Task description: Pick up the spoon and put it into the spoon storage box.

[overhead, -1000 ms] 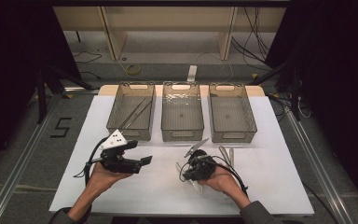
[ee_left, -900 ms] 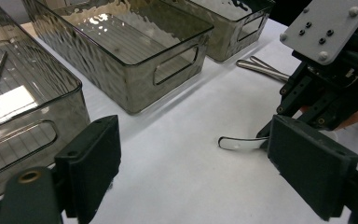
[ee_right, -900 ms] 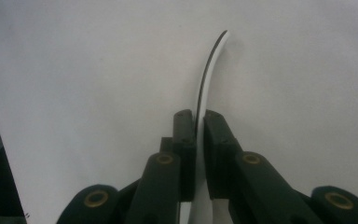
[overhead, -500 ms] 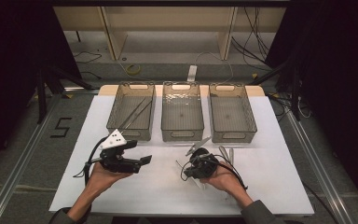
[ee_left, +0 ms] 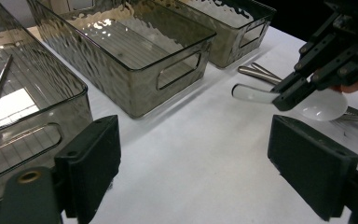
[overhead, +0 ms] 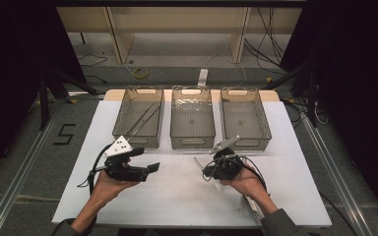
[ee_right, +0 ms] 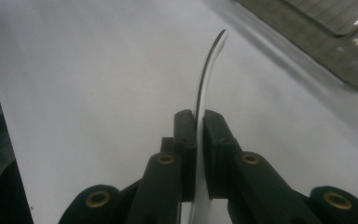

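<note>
My right gripper (overhead: 209,169) is shut on a white spoon (overhead: 199,163) and holds it a little above the white table, in front of the middle bin (overhead: 192,140). In the right gripper view the jaws pinch the spoon (ee_right: 207,70) edge-on at the right gripper (ee_right: 199,135), with its free end pointing away. The left gripper view shows the spoon (ee_left: 256,94) crosswise, its bowl by the hand. My left gripper (overhead: 146,160) hovers open and empty in front of the left bin (overhead: 123,123), and the left gripper (ee_left: 200,172) has its jaws set wide apart.
Three smoky clear bins stand in a row at the far side; the left bin holds thin metal sticks (overhead: 145,118), and the right bin (overhead: 263,123) looks empty. Metal cutlery (ee_left: 256,72) lies on the table by the right hand. The white table edge (overhead: 177,221) runs near the forearms.
The right gripper has risen with the spoon and drifted a little to the left. The left gripper has stayed where it was.
</note>
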Demonstrator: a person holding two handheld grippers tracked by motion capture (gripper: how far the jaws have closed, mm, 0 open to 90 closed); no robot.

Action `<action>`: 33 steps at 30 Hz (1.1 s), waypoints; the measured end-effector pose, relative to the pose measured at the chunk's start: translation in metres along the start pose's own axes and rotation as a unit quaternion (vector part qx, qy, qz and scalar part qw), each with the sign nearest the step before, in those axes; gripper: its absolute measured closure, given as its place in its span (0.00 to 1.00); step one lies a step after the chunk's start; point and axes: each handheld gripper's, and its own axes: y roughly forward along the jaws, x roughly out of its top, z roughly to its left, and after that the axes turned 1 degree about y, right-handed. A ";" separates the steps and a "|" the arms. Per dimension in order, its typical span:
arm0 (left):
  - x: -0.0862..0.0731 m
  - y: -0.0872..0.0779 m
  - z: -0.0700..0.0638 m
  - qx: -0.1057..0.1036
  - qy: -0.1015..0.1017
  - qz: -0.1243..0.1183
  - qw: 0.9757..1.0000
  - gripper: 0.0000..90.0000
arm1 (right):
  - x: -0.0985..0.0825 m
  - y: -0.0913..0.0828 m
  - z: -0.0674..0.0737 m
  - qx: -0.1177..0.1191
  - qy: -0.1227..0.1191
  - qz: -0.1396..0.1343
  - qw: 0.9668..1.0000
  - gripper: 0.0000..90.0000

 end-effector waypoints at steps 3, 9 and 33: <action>0.000 0.000 0.000 0.001 0.000 -0.001 1.000 0.19 | 0.000 -0.006 -0.006 -0.005 0.002 -0.012 1.000 0.95; 0.000 -0.001 0.001 0.002 -0.001 -0.007 1.000 0.19 | -0.002 -0.011 -0.015 -0.014 0.015 -0.022 1.000 0.95; 0.001 -0.001 0.003 0.004 -0.012 -0.021 1.000 0.19 | 0.044 -0.036 -0.044 -0.058 0.029 -0.084 0.994 0.95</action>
